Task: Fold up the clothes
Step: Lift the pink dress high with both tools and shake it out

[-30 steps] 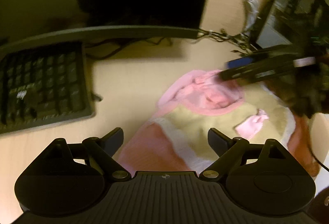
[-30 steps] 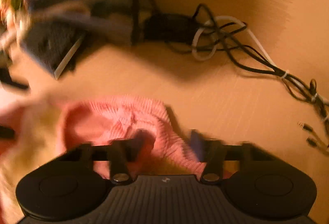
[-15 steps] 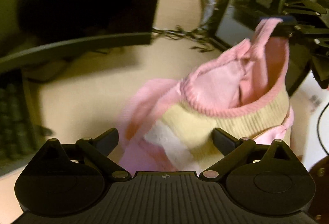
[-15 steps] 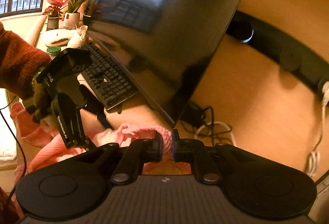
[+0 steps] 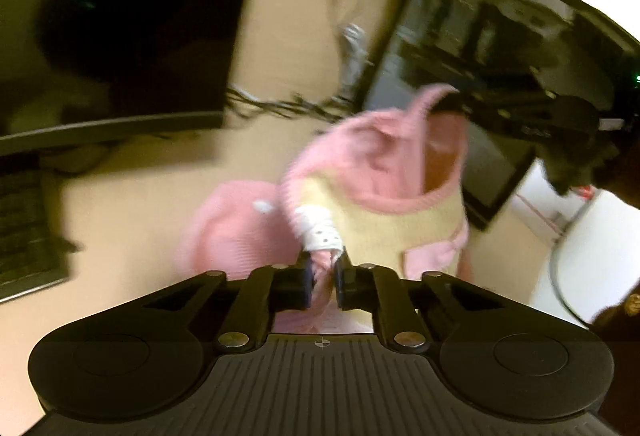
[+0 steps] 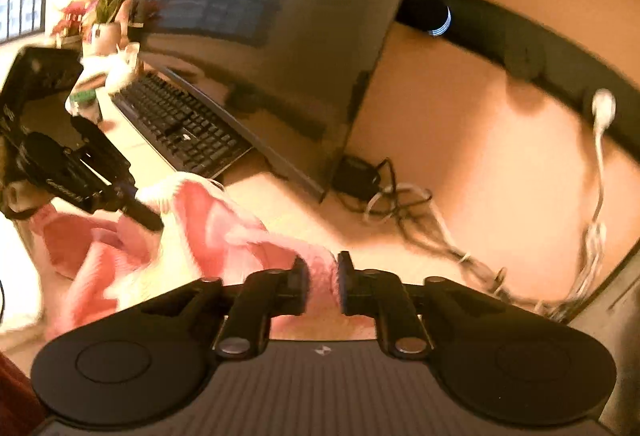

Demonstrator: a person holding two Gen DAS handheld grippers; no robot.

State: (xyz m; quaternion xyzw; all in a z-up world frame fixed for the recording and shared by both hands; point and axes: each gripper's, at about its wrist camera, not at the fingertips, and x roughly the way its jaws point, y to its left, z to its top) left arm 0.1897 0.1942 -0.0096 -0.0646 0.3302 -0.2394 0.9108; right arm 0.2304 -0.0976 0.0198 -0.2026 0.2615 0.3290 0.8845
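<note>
Sweater (image 5: 384,196) hangs gripped in left claw (image 5: 323,278), within opening right claw (image 6: 322,282).

The pale wooden desk (image 6: 460,156) carries a black keyboard (image 6: 180,124) at left and tangled cables (image 6: 400,204) at centre.

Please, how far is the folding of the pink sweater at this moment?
Done: no fold shows yet; the sweater hangs bunched above the desk. In hand: the left claw is shut on one edge; the right claw has a pink edge between jaws that are opening. Left: lay it flat and make every fold.
</note>
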